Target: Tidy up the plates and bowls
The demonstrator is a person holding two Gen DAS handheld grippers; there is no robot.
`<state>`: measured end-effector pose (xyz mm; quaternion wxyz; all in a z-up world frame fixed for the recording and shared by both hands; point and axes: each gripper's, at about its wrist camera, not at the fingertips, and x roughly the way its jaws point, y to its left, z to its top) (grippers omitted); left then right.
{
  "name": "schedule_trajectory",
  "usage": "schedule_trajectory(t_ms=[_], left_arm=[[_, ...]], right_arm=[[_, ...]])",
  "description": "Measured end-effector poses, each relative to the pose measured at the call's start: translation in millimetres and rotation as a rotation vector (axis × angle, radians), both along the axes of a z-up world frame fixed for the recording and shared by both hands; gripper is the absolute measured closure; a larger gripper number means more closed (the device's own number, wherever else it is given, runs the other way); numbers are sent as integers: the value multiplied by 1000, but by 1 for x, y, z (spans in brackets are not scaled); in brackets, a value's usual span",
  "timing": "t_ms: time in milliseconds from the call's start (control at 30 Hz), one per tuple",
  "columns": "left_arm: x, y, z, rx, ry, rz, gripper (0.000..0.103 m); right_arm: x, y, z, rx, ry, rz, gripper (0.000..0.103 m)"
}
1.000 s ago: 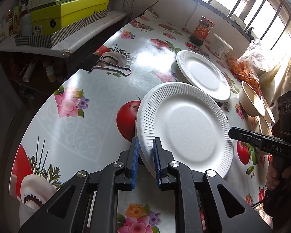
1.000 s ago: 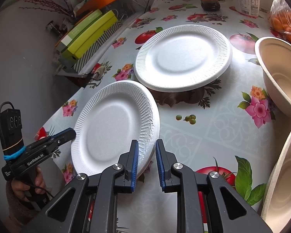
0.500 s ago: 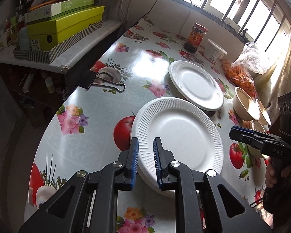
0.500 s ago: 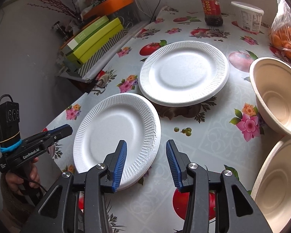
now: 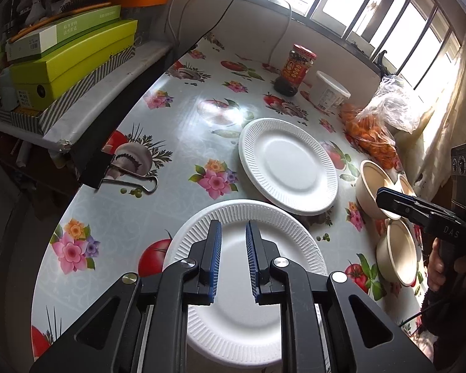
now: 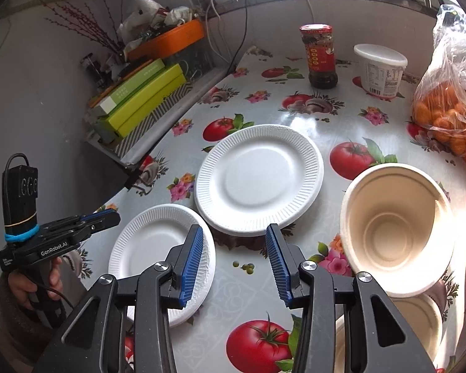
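While both my grippers hang above the flowered tablecloth, my left gripper has its fingers slightly parted over the near foam plate, holding nothing. My right gripper is spread wide and empty. A second foam plate lies just beyond, its rim overlapping the near plate's, with a beige paper bowl beside it.

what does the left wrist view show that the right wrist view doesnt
Only the left wrist view: a binder clip at the table edge and the right gripper from outside. Only the right wrist view: the near bowl's whole inside and the left gripper from outside. Both: two white plates, sauce jar, white tub, bag of oranges.
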<state>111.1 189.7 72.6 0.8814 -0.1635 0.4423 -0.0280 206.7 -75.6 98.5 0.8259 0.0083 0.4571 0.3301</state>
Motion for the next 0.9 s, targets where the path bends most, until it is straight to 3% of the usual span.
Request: schedule_trajectory(t_ms=[300, 900], left_arm=[[44, -7, 4, -6, 10, -13, 86], [107, -13, -44, -54, 134, -17, 86]], right_arm=[[65, -10, 1, -54, -8, -31, 61], [153, -3, -53, -17, 188, -7, 61]])
